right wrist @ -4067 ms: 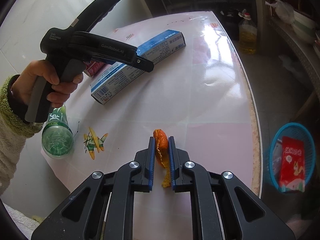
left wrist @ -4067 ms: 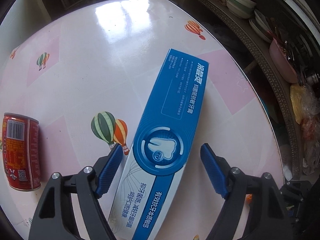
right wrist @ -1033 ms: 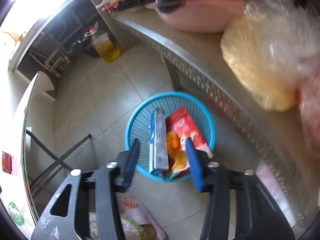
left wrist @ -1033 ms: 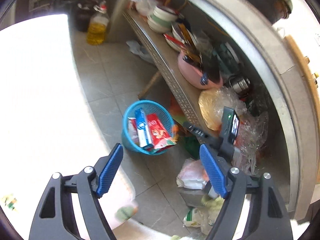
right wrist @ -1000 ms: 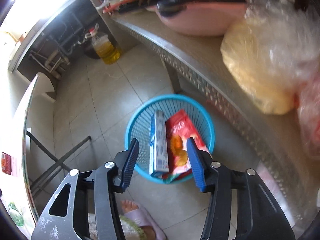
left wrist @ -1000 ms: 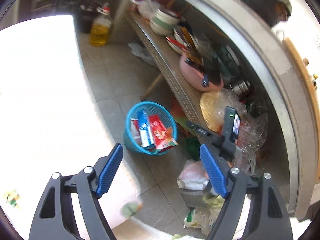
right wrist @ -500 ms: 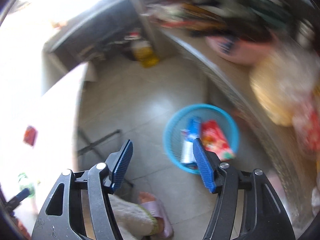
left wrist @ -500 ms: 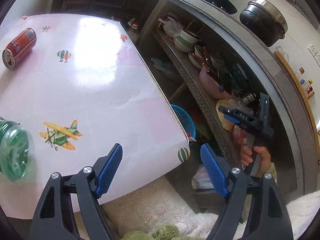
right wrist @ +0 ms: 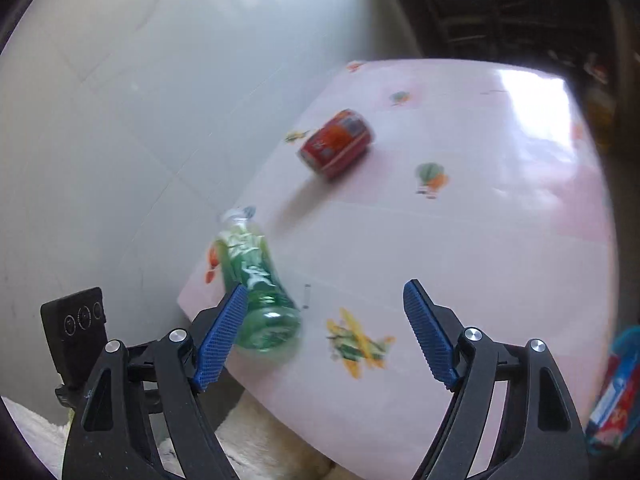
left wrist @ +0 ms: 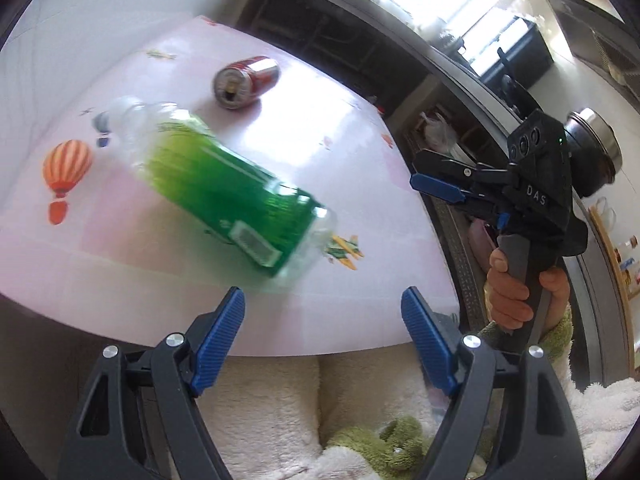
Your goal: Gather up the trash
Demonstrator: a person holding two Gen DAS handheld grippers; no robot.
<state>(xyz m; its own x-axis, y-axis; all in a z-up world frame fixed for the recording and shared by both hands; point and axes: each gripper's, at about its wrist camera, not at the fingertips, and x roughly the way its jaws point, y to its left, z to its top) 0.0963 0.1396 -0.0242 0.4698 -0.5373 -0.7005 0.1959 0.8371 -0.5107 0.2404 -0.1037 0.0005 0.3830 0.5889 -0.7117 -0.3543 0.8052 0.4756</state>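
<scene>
Left wrist view: both grippers, left gripper (left wrist: 322, 336) and right gripper (right wrist: 323, 330), gape empty; the green bottle (left wrist: 224, 184), apparently at the table (left wrist: 360, 152) near edge, may roll off if you nudge it.

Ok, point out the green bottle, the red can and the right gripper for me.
green bottle (left wrist: 224, 196): left wrist view, on its green label.
red can (right wrist: 338, 145): right wrist view, on its red side.
right gripper (right wrist: 325, 332): right wrist view, midway between its open blue fingertips.
</scene>
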